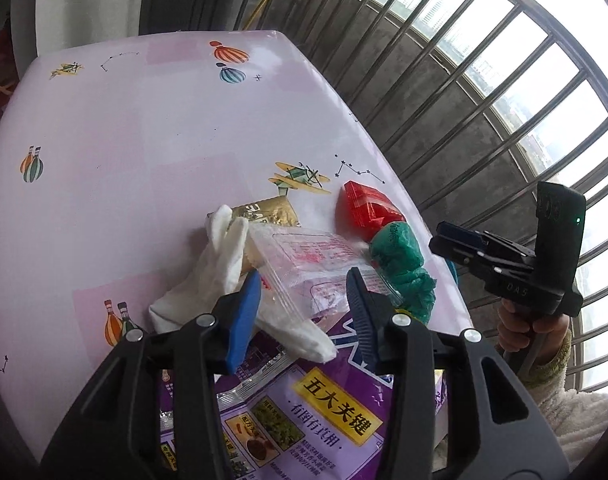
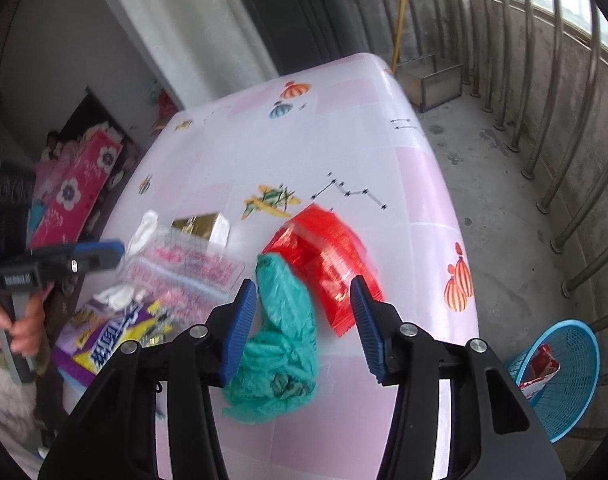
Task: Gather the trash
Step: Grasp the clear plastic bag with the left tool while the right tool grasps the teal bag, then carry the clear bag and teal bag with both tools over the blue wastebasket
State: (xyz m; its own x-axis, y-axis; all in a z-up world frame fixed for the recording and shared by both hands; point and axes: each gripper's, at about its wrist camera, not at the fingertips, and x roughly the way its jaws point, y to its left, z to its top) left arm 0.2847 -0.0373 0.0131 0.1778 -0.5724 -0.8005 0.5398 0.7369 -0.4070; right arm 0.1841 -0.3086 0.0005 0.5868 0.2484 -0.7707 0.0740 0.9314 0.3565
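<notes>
Trash lies bunched at the near end of the pink tabletop (image 2: pixel 384 128), and both grippers hang over it, angled down.

The right gripper (image 2: pixel 304 320) has its fingers spread, pinching nothing. Between them sits the crumpled green bag (image 2: pixel 283 332), its long axis running away from the fingers, lying closer to the left finger, perhaps brushing it. Just beyond, toward the right finger, lies the red wrapper (image 2: pixel 324 256). So the right hand is the nearer one for both.

The left gripper (image 1: pixel 301 320) is also spread and grips nothing that I can see. Straight ahead of its fingers lies the clear printed bag (image 1: pixel 308 260); a white cloth (image 1: pixel 223 264) runs slantwise under the left finger, and the purple packet (image 1: pixel 316 412) lies beneath.

Counting: one green bag, one red wrapper, one clear bag, one white cloth, one purple packet, one gold wrapper (image 1: pixel 267 212). One blue basket (image 2: pixel 564 380) stands on the floor off the tabletop's right side, already holding a wrapper; that is likely where these go.
</notes>
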